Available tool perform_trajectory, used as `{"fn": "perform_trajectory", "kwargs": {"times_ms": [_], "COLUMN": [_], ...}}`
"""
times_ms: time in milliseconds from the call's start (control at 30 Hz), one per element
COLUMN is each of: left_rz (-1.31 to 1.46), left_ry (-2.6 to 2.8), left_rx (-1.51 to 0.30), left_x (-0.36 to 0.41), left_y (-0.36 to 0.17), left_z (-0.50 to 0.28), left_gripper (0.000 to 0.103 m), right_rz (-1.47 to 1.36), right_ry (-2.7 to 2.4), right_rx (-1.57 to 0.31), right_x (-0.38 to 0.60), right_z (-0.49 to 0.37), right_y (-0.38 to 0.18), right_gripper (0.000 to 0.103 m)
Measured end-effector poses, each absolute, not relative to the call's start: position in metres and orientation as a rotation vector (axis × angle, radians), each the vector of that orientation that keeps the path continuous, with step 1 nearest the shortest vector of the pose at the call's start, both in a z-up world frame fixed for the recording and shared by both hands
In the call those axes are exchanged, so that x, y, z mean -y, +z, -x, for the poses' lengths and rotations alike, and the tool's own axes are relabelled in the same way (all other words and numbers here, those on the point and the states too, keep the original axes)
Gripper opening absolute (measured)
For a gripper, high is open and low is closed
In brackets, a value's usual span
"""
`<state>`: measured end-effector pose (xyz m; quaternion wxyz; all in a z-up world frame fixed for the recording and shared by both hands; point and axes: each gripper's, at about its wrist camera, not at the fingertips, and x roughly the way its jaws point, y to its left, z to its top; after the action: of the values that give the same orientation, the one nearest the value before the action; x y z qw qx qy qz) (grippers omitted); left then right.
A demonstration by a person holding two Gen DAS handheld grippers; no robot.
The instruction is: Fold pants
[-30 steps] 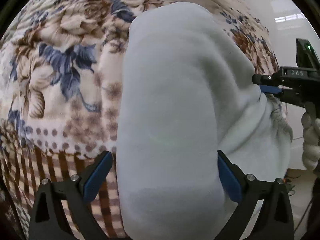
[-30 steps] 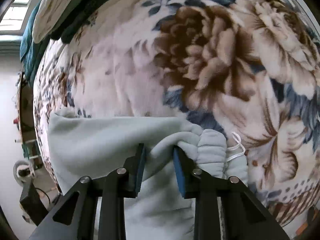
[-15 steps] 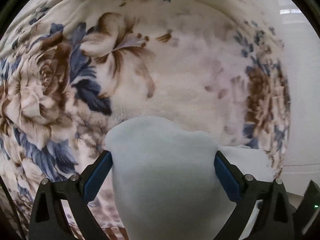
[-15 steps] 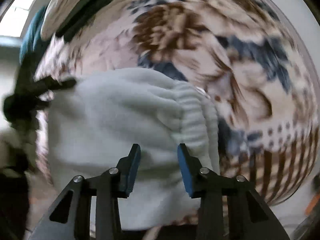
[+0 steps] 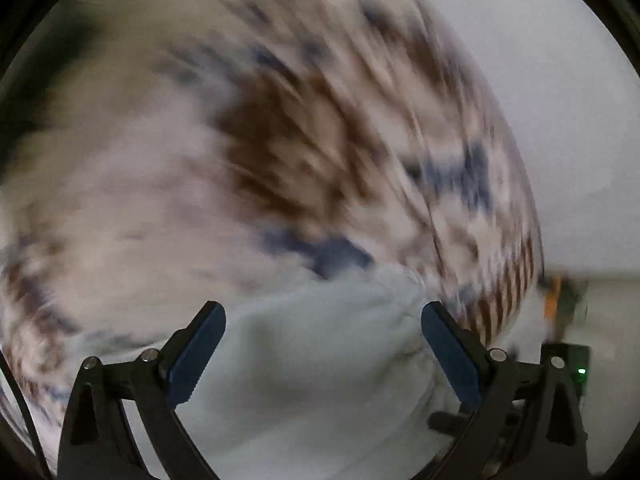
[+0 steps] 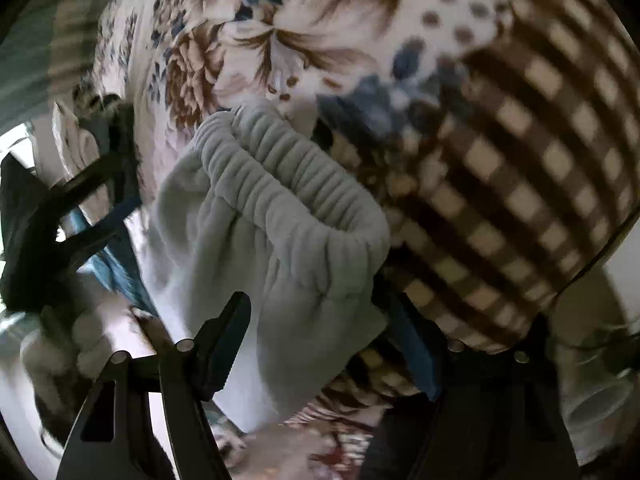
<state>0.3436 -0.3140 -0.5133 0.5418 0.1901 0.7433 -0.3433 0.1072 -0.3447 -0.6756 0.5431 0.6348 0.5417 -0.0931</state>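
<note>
Fleece fills the low middle of both views: the pale grey pants (image 6: 280, 240) sit bunched on the floral blanket (image 6: 280, 40), their ribbed elastic waistband (image 6: 288, 176) arching from about 10 to 3 o'clock above the right gripper (image 6: 320, 332). That claw stands spread wide, its fingers either side of the cloth with slack fabric between them and nothing pinched. In the left wrist view the left gripper (image 5: 324, 344) is likewise spread apart, the pants (image 5: 320, 360) lying between its blue pads (image 5: 196, 352) without being squeezed; heavy blur there makes it hard to say whether a pad brushes the fabric. The other tool appears at 9 o'clock in the right wrist view, just beside the bundle.

The risk, as I judge it, is that the fold relaxes. Thick fleece springs back, and the waistband stands up in a loop rather than lying flat, so the stack could slump open toward the checked border at 3 o'clock. A quick sweep of either claw could also snag the elastic and drag the layers askew.

Compared with a second ago, the right claw has let go: it then pinched the waistband near the drawstring, and now gapes. The left was already wide, but its view has swung off the long flat leg to a short heap at 6 o'clock.
</note>
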Motion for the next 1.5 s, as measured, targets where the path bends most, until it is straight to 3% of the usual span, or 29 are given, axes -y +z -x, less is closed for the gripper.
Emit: {"fn": "perform_trajectory", "kwargs": {"times_ms": [67, 167, 200, 233, 300, 333, 400, 500, 567, 633, 667, 700, 767, 867, 933, 967, 1033, 1133, 1200, 1300, 1400, 1500], "left_rz": [-0.551, -0.674, -0.664, -0.659, -0.670, -0.683, -0.768, -0.755, -0.715, -0.637, -0.608, -0.569, -0.504, -0.517, -0.598, -0.600, -0.540, -0.449, -0.356, -0.239, -0.124, -0.006], "left_ry": [-0.825, -0.855, -0.877, -0.890, -0.915, -0.914, -0.868, -0.820, -0.821, -0.834, -0.842, -0.854, -0.885, -0.875, -0.835, -0.829, -0.814, -0.829, -0.847, -0.808, -0.708, -0.556], "left_rx": [-1.835, -1.800, -1.795, -1.783, -1.737, -1.710, -1.636, -1.680, -1.670, -1.678, -1.664, -1.653, -1.688, -1.749, -1.732, -1.727, -1.718, -1.603, -1.501, -1.458, -1.421, -1.428], "left_x": [0.331, 0.345, 0.346, 0.347, 0.350, 0.350, 0.353, 0.347, 0.344, 0.334, 0.330, 0.325, 0.314, 0.309, 0.304, 0.304, 0.297, 0.278, 0.256, 0.213, 0.156, 0.100], "left_y": [-0.542, -0.557, -0.555, -0.553, -0.547, -0.546, -0.550, -0.560, -0.551, -0.532, -0.523, -0.512, -0.504, -0.518, -0.535, -0.537, -0.536, -0.500, -0.474, -0.451, -0.436, -0.441], "left_z": [-0.331, -0.323, -0.325, -0.326, -0.327, -0.328, -0.331, -0.341, -0.345, -0.350, -0.351, -0.352, -0.352, -0.342, -0.338, -0.336, -0.342, -0.357, -0.360, -0.362, -0.360, -0.345], "left_gripper": [0.100, 0.099, 0.095, 0.079, 0.067, 0.059, 0.057, 0.057, 0.058, 0.065, 0.075, 0.078, 0.084, 0.084, 0.084, 0.088, 0.088, 0.086, 0.086, 0.100, 0.102, 0.102], "right_rz": [-1.525, -1.526, -1.519, -1.524, -1.498, -1.491, -1.482, -1.617, -1.618, -1.623, -1.621, -1.624, -1.653, -1.701, -1.638, -1.576, -1.552, -1.540, -1.472, -1.367, -1.298, -1.343], "right_ry": [-0.220, -0.232, -0.237, -0.237, -0.254, -0.272, -0.305, -0.289, -0.251, -0.235, -0.238, -0.246, -0.231, -0.185, -0.196, -0.227, -0.253, -0.201, -0.156, -0.132, -0.100, -0.041], "right_rx": [-1.264, -1.233, -1.232, -1.210, -1.195, -1.189, -1.226, -1.200, -1.200, -1.195, -1.193, -1.171, -1.159, -1.150, -1.205, -1.264, -1.317, -1.324, -1.340, -1.310, -1.318, -1.319], "right_x": [0.341, 0.332, 0.331, 0.330, 0.328, 0.328, 0.333, 0.333, 0.334, 0.335, 0.336, 0.336, 0.333, 0.323, 0.313, 0.310, 0.306, 0.311, 0.316, 0.326, 0.335, 0.348], "right_z": [-0.107, -0.106, -0.105, -0.103, -0.098, -0.093, -0.075, -0.059, -0.063, -0.063, -0.061, -0.054, -0.052, -0.054, -0.056, -0.061, -0.059, -0.062, -0.072, -0.076, -0.079, -0.099], "right_y": [-0.679, -0.683, -0.683, -0.683, -0.677, -0.675, -0.680, -0.697, -0.692, -0.684, -0.680, -0.673, -0.670, -0.674, -0.674, -0.675, -0.686, -0.684, -0.673, -0.649, -0.639, -0.651], "right_gripper": [0.071, 0.041, 0.033, 0.029, 0.016, 0.015, 0.014, 0.015, 0.021, 0.048, 0.071, 0.075, 0.075, 0.074, 0.051, 0.034, 0.036, 0.052, 0.082, 0.085, 0.093, 0.093]}}
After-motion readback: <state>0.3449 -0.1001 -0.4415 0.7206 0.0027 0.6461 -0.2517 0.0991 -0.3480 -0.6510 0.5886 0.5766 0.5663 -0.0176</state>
